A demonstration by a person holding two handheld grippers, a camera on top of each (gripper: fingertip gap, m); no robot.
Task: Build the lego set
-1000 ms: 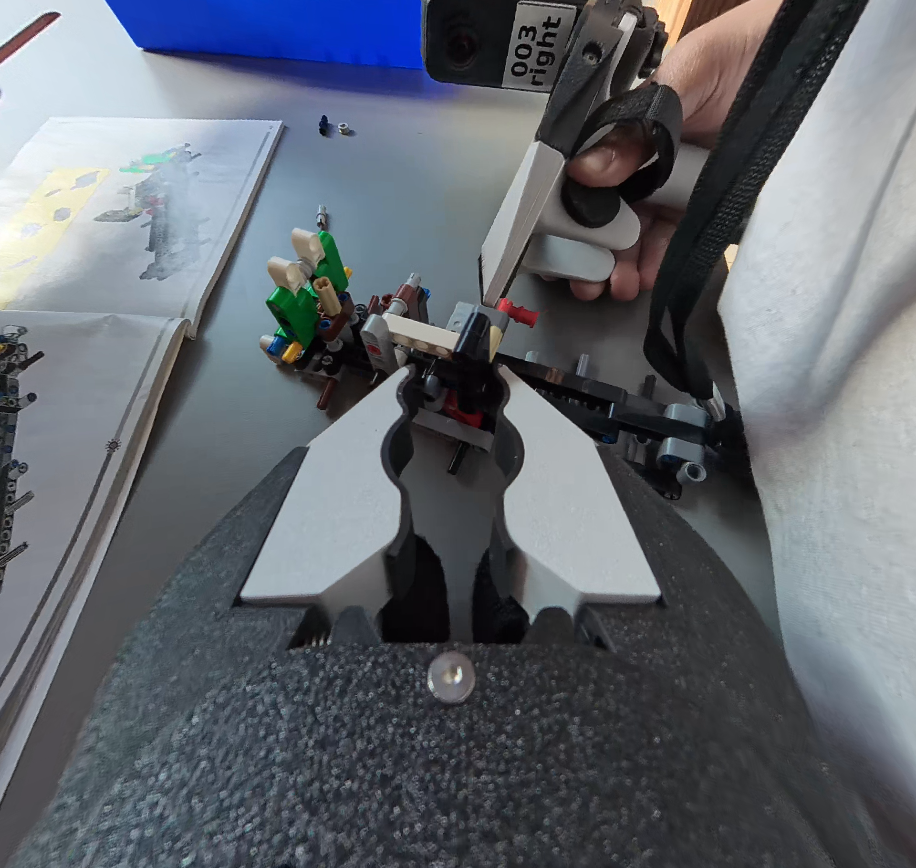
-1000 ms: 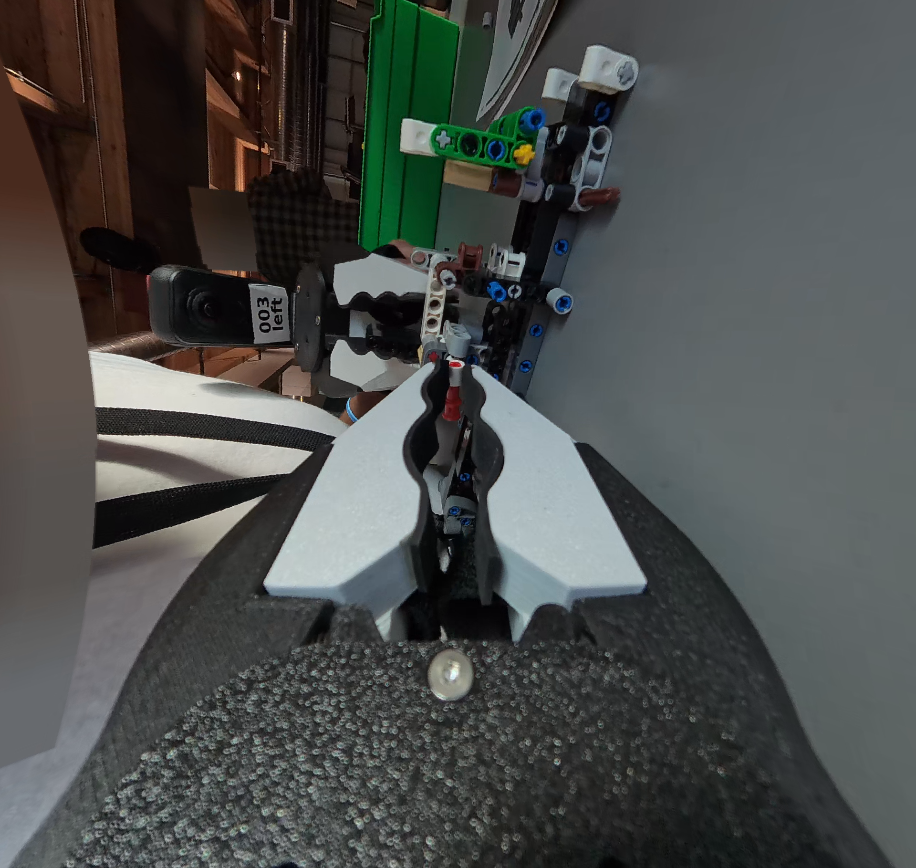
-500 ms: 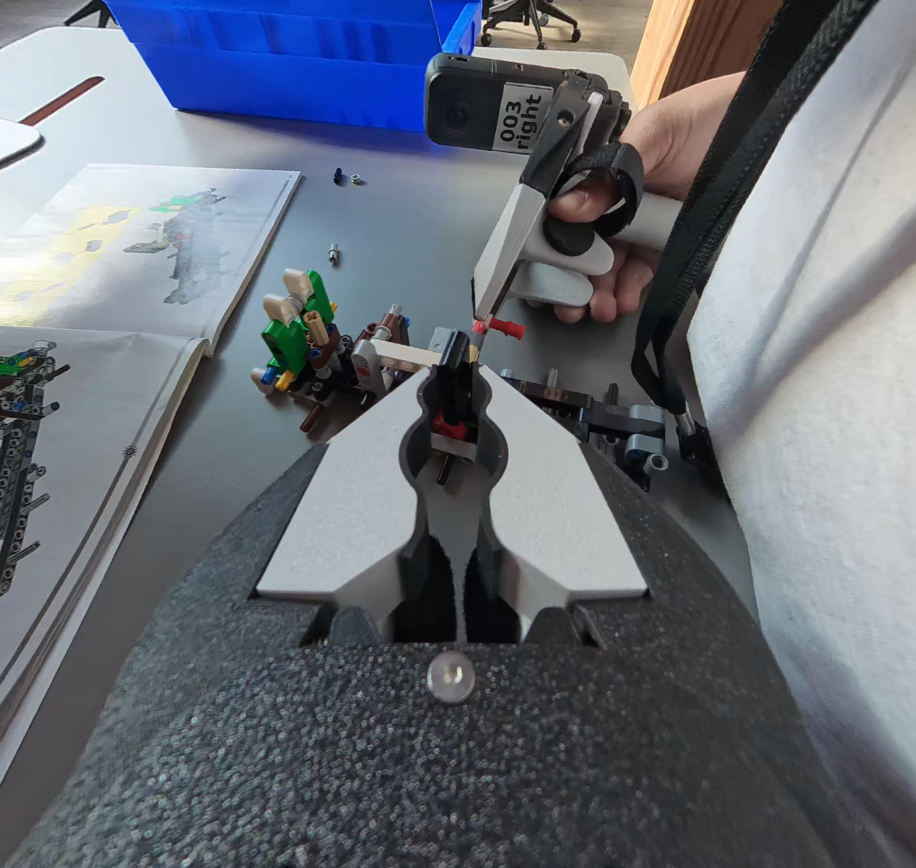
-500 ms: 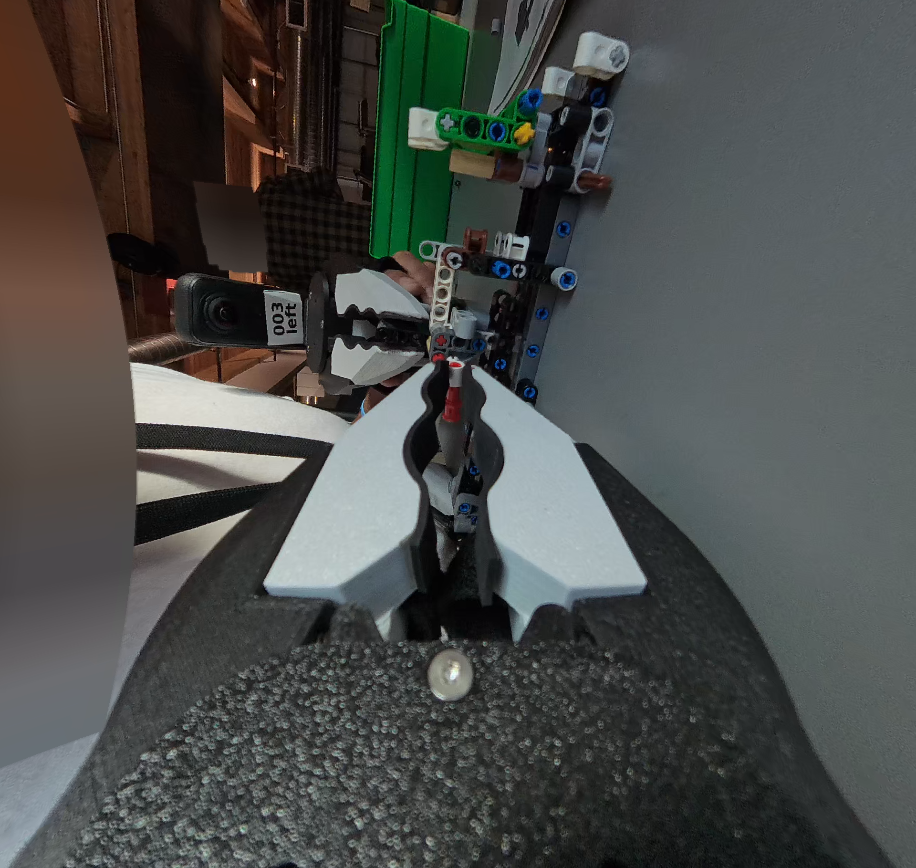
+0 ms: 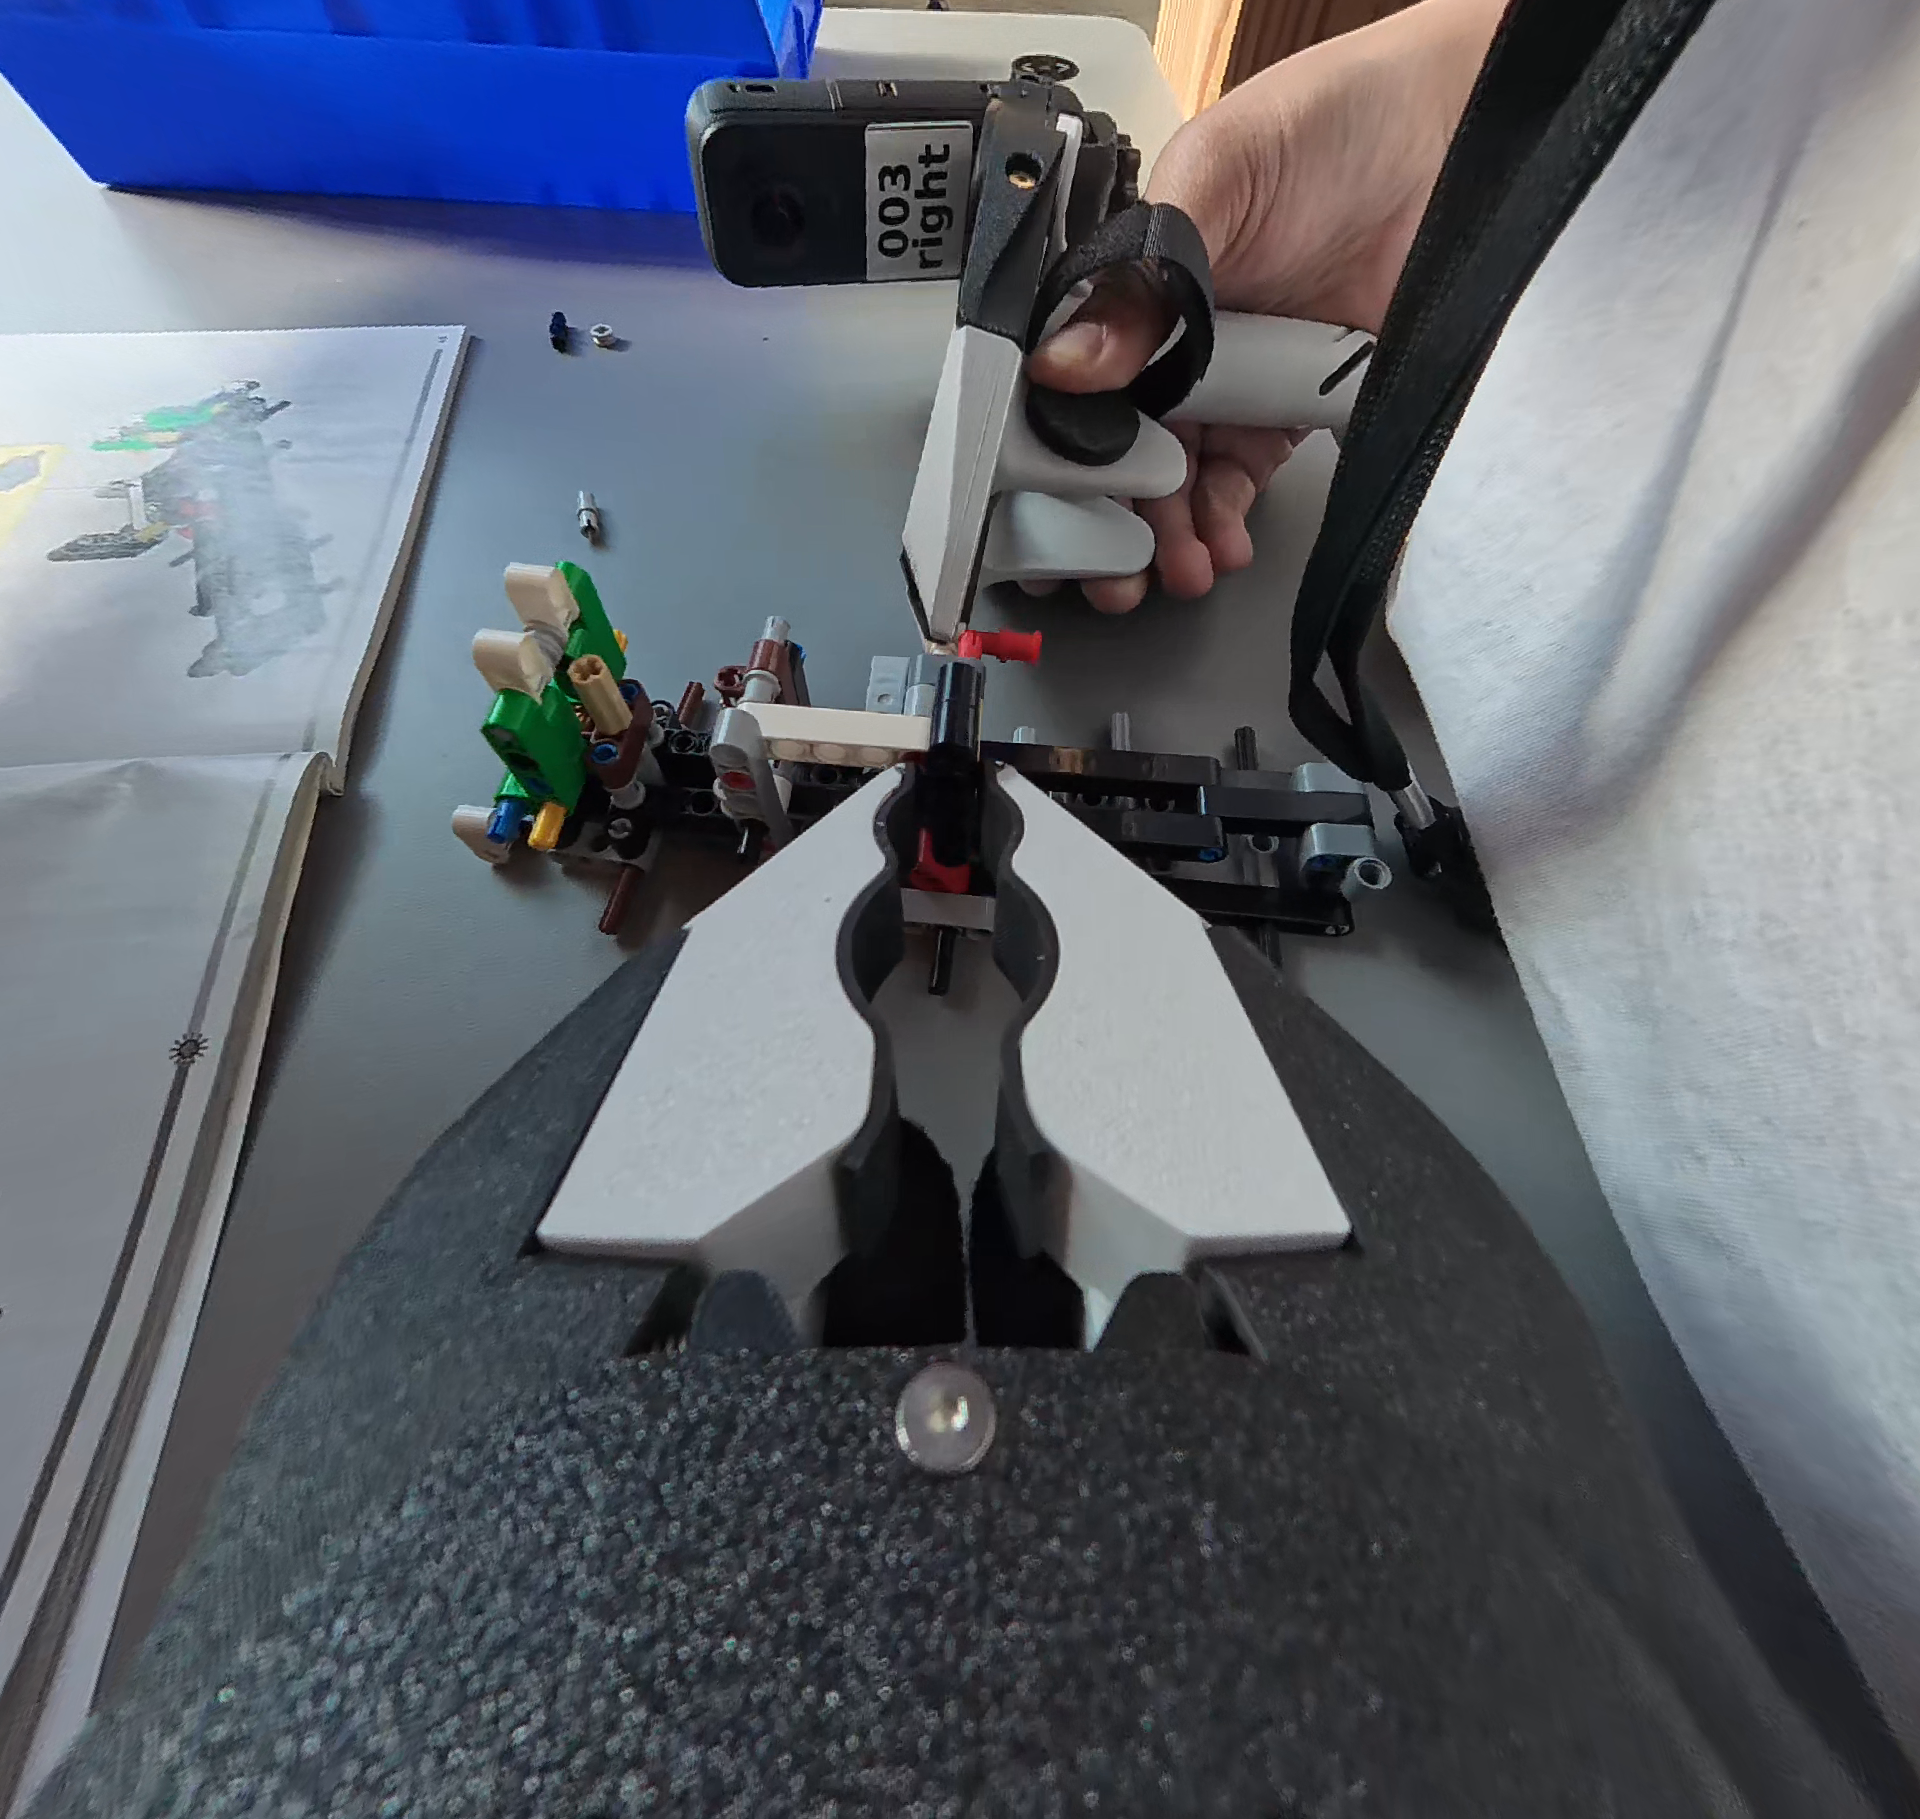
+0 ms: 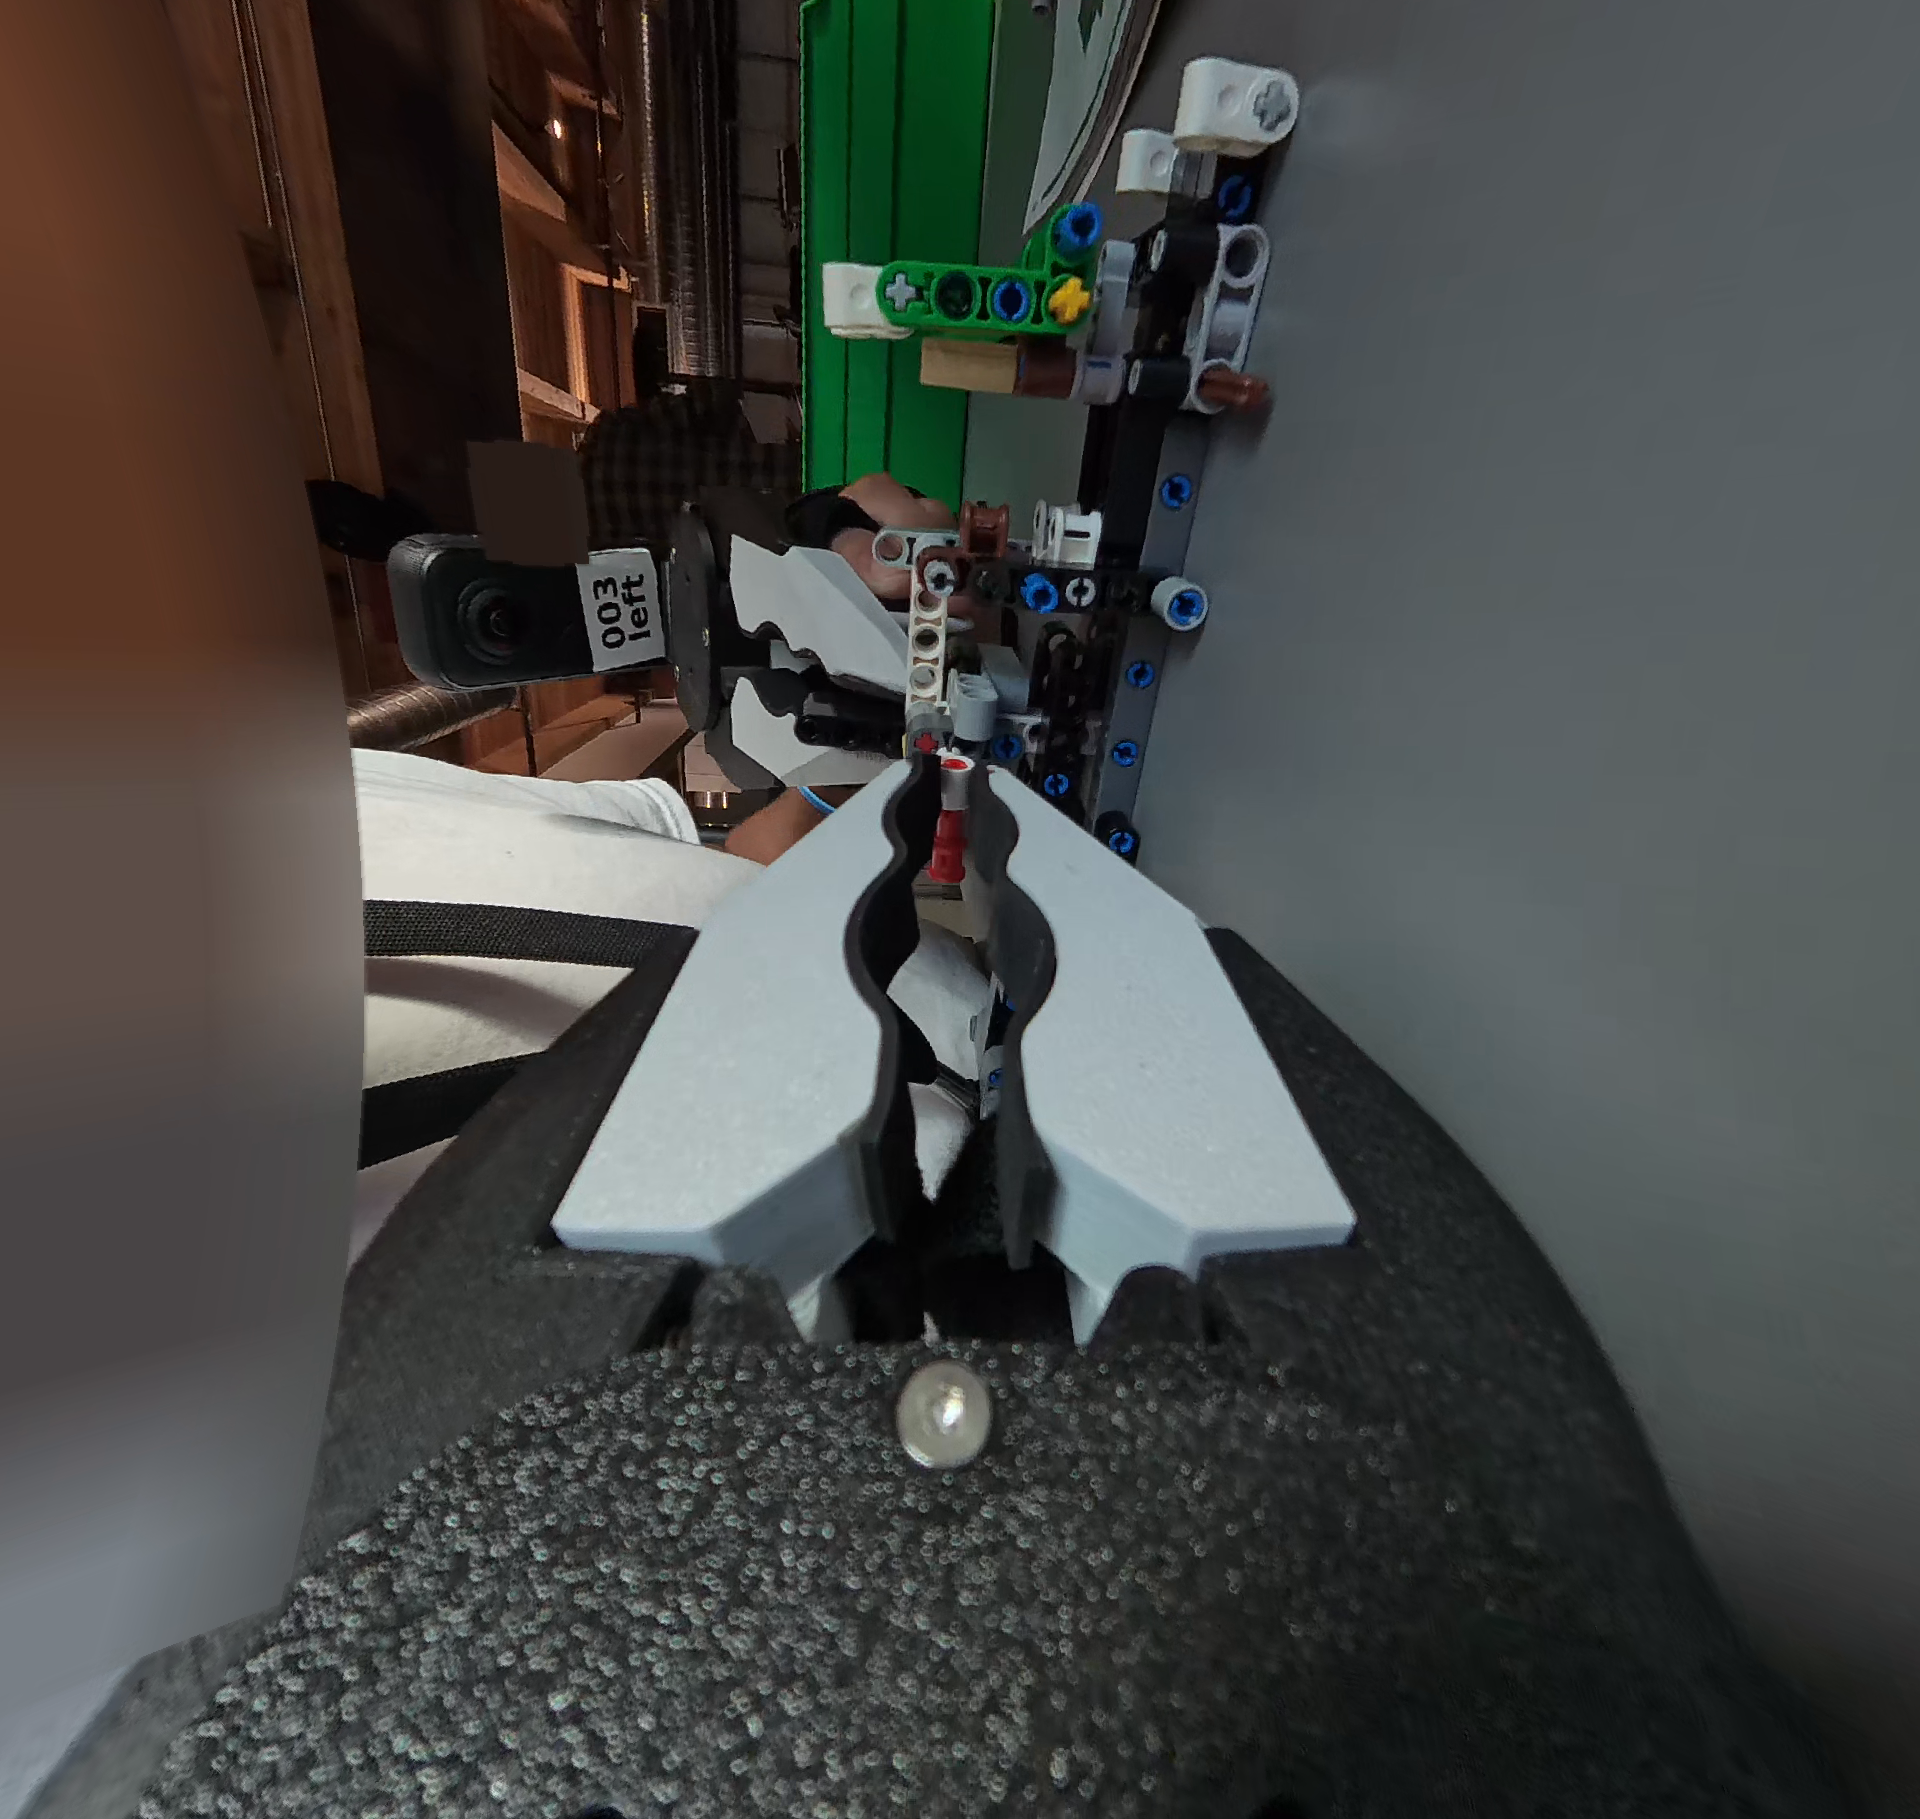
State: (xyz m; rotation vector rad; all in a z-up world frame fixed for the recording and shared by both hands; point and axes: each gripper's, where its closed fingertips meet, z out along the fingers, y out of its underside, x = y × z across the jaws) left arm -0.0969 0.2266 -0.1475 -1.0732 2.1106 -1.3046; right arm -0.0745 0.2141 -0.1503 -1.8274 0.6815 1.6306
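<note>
Left gripper had closed down since a second earlier, when its fingers stood wide around the black upright piece of the brick model; now both pads pressed that black piece, with a red bit and grey plate just behind it between the fingers. Model lay on the grey table in much the same spot, green end to the left, long black beams running right.

Right gripper was unchanged: clamped on a small red pin with a pale tip, as in the earlier frames. Seen from the left wrist view, the pin sat just beside the grey block at the model's top, closer than a second before.

Open instruction booklet, blue bin and loose small parts lay where they had been.
</note>
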